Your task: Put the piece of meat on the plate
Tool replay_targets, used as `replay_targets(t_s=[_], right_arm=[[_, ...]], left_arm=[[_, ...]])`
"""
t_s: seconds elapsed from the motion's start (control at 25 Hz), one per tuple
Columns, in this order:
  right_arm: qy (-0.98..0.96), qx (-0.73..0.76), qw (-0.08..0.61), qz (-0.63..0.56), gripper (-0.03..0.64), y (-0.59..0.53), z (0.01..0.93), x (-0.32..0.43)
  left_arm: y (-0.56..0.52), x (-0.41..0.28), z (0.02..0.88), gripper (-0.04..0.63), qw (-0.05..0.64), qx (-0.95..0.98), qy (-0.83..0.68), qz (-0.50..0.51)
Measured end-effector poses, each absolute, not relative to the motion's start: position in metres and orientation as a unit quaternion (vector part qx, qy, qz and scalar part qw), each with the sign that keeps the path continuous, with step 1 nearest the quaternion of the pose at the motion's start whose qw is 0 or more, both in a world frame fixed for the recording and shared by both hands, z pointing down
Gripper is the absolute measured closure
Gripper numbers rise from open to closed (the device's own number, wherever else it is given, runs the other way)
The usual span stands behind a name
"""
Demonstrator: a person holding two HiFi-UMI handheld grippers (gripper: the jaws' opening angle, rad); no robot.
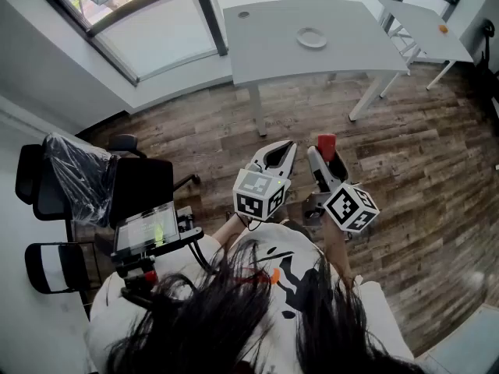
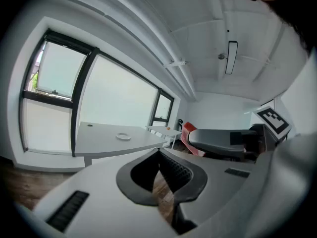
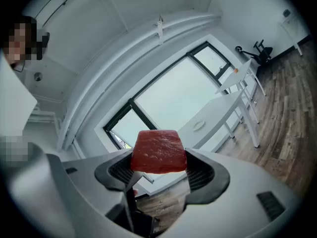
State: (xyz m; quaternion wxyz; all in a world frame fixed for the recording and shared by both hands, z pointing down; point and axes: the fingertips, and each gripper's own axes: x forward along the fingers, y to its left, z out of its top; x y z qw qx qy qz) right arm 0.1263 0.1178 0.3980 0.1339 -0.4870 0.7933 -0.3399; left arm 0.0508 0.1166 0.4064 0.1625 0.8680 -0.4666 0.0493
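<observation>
The right gripper (image 3: 159, 171) pinched the piece of meat (image 3: 158, 151) at centre frame. The left gripper (image 2: 159, 155) had its jaws pressed together. The plate (image 1: 312, 37) sat on the white table (image 1: 265, 53), top centre.

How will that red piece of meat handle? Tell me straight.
The piece of meat is probably stiff: it shows a squared block shape, unsagging, between the jaws of the right gripper. It is likely light, since a side pinch alone carries it. Its flat faces suggest it will not roll on the plate.
</observation>
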Motion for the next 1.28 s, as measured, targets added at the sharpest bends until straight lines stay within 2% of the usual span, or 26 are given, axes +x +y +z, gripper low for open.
replay_targets(t_s=[1.28], right_arm=[[0.792,-0.479,0.134,-0.353,0.302,0.131,0.411,0.129]], left_arm=[[0.131,0.054,0.420,0.589,0.167,0.868,-0.464,0.065]])
